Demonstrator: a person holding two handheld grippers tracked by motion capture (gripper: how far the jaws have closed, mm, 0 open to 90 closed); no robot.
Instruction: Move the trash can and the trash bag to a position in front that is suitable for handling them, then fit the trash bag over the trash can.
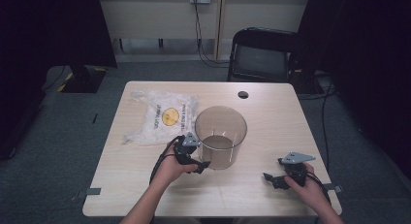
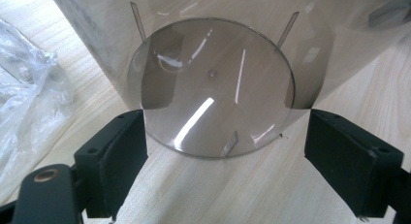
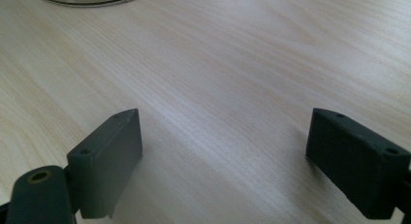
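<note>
Left tool (image 1: pixel 202 167): you hold it spread wide at the clear bin's (image 1: pixel 220 136) base, ready to steady it; right tool (image 1: pixel 271 178) idles apart on the tabletop (image 1: pixel 271 112).

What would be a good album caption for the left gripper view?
Open tongs facing the base of a clear smoky plastic bin on a pale wooden table, crinkled plastic bag alongside.

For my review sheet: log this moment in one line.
left gripper: open at clear bin base | right gripper: open, over table | plastic bag: beside bin
</note>
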